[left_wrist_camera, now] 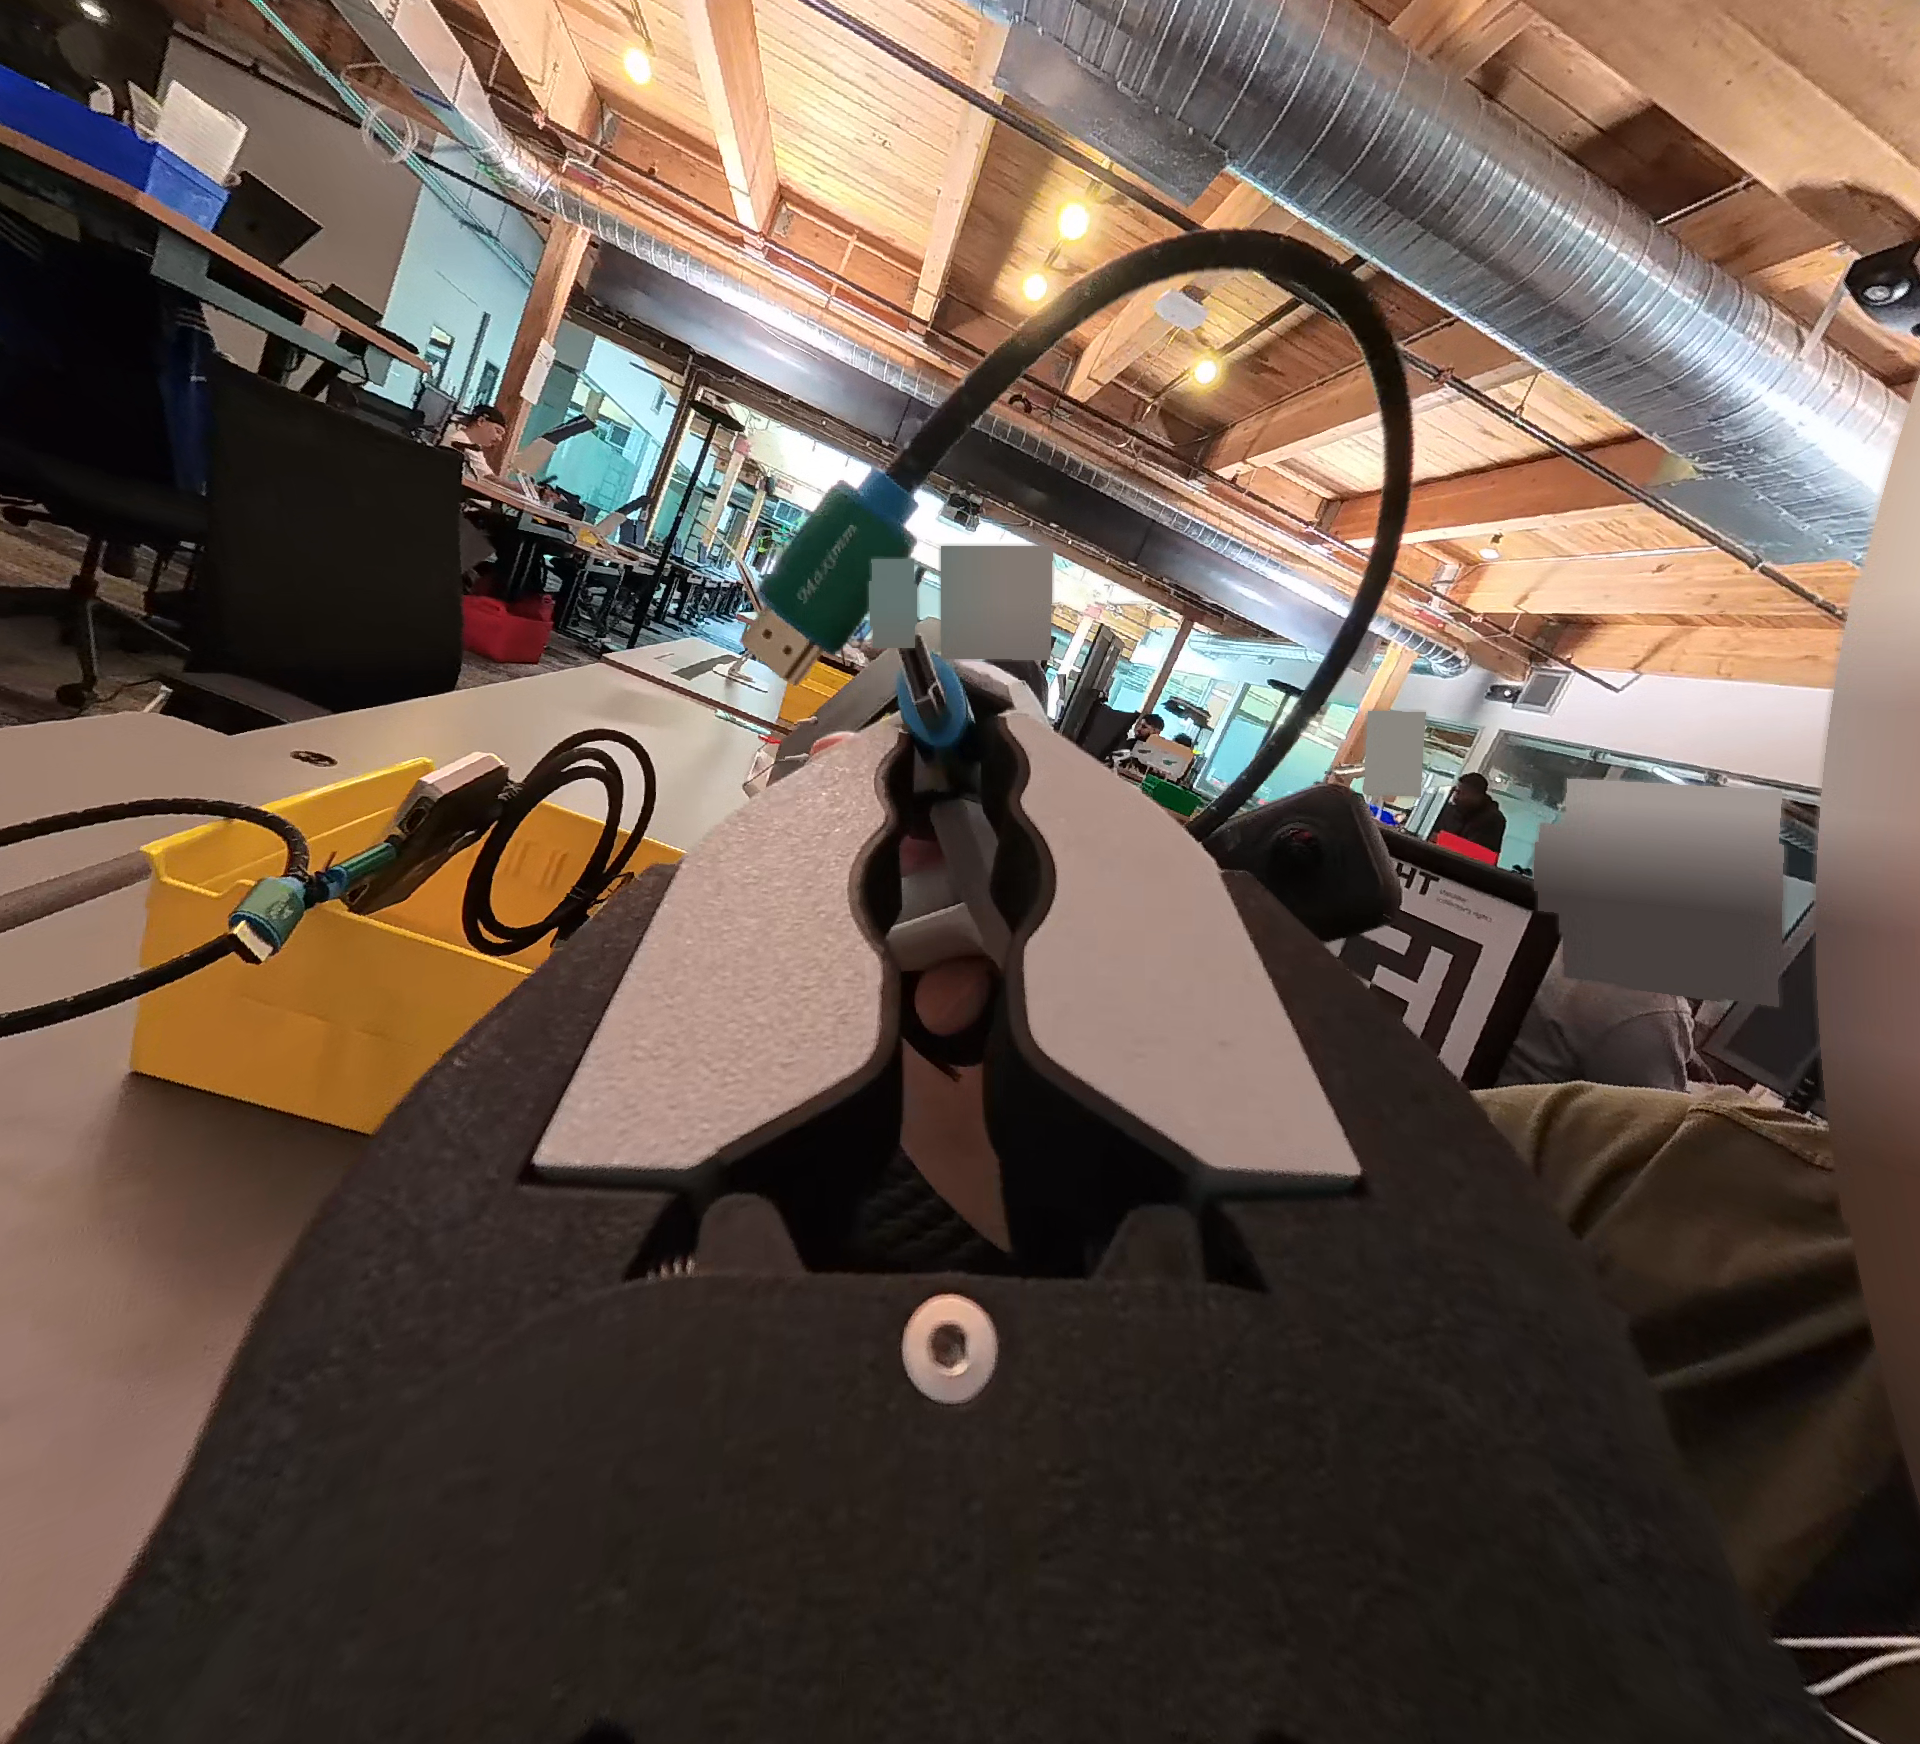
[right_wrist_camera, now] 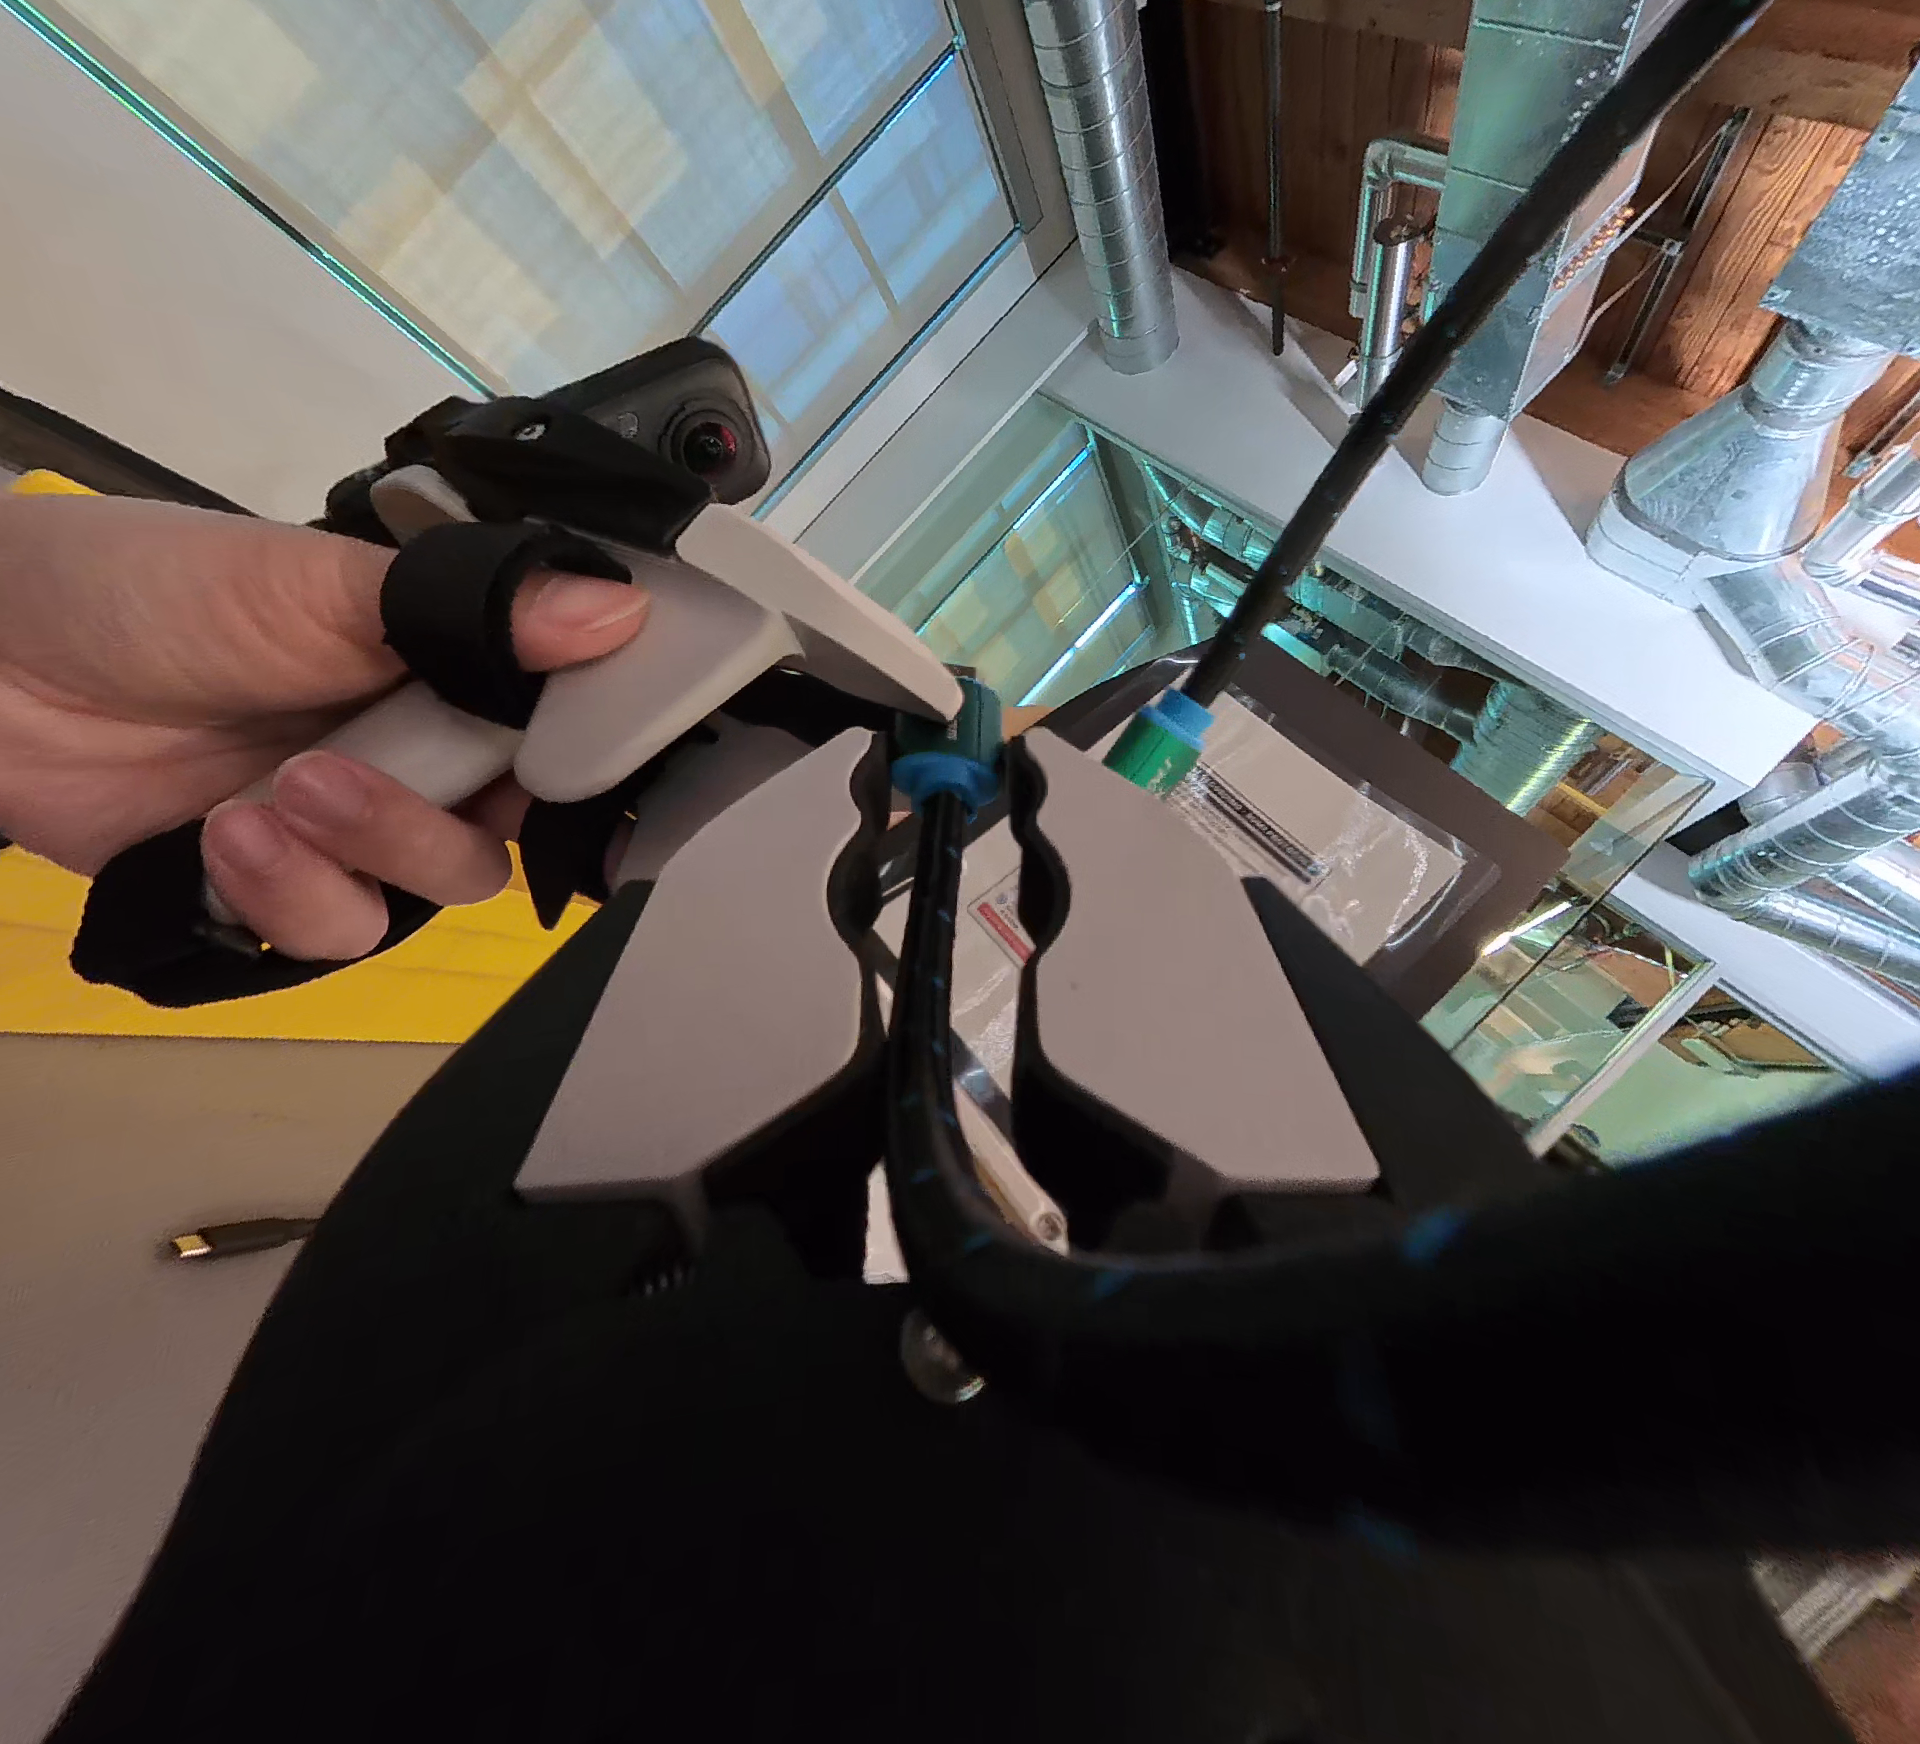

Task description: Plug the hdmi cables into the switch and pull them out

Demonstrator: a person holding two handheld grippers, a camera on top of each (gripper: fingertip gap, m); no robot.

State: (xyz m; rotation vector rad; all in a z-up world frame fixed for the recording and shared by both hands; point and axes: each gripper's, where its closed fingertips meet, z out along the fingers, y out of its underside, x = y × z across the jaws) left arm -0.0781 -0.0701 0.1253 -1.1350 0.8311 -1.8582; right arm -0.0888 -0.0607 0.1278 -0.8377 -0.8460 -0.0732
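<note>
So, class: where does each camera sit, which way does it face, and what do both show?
Left wrist: on the left gripper, tilted up across desks toward the ceiling; a sleeve shows.
Right wrist: on the right gripper, aimed steeply up at windows and ducts; a hand on the left gripper shows.
Shared: the gripped plug and the free green plug.

- We count two grippers: left gripper (left_wrist_camera: pixel 940 738) and right gripper (right_wrist_camera: pixel 940 764).
- One yellow bin (left_wrist_camera: pixel 312 988).
- Two green HDMI plugs on the held cable (left_wrist_camera: pixel 1351 468).
- One switch (left_wrist_camera: pixel 452 795).
</note>
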